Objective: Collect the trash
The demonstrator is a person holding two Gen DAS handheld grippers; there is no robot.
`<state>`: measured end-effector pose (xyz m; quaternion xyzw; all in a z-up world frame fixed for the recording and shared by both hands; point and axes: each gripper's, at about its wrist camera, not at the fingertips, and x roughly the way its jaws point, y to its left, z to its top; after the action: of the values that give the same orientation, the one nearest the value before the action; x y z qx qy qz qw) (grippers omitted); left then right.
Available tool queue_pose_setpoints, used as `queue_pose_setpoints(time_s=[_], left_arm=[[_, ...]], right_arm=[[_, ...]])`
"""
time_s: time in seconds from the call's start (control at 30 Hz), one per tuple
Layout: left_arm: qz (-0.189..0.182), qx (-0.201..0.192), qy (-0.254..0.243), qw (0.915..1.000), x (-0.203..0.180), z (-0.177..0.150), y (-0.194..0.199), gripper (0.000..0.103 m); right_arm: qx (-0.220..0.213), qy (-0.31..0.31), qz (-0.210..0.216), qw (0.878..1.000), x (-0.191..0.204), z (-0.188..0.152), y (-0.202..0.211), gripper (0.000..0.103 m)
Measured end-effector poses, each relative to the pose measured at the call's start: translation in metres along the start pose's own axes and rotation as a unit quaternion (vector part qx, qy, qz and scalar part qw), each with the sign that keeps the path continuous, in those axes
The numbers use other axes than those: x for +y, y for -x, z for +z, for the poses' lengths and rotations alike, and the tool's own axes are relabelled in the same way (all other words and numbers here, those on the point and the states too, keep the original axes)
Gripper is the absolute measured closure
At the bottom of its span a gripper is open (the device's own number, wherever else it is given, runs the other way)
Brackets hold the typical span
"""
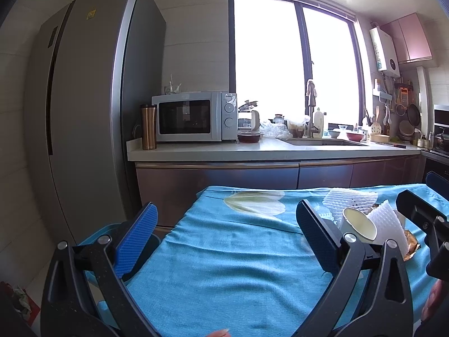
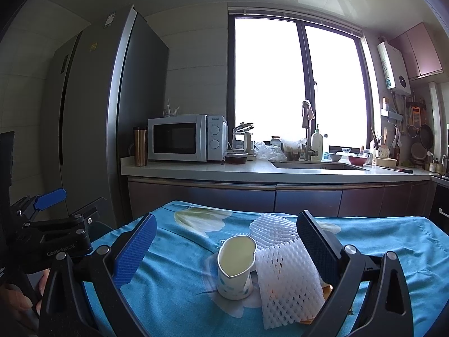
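A dented white paper cup (image 2: 235,266) with blue dots stands on the blue flowered tablecloth (image 2: 174,303). A white foam net sleeve (image 2: 289,280) leans right beside it, and a second foam net (image 2: 272,230) lies behind. A brown wrapper (image 1: 411,248) peeks out under the sleeve. My right gripper (image 2: 226,252) is open, with the cup and sleeve in front of it between the finger lines. My left gripper (image 1: 227,238) is open over bare cloth, left of the cup (image 1: 357,226), with nothing in it.
Beyond the table runs a kitchen counter (image 1: 213,151) with a microwave (image 1: 193,116), a copper tumbler (image 1: 148,127) and a sink (image 1: 325,141). A tall grey fridge (image 1: 84,112) stands at the left. A blue-rimmed container (image 1: 95,236) shows partly beside the table's left edge.
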<state>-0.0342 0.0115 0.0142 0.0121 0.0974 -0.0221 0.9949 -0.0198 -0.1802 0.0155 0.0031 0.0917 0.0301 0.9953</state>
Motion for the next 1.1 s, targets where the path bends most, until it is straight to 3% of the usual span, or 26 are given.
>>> queue_pose_setpoints(time_s=[1.1], left_arm=[[-0.002,-0.007,0.002,1.0,0.0003,0.0005,0.0022,0.006]], right_arm=[[-0.001,-0.008,0.004,1.0,-0.0041,-0.002,-0.0005,0.007]])
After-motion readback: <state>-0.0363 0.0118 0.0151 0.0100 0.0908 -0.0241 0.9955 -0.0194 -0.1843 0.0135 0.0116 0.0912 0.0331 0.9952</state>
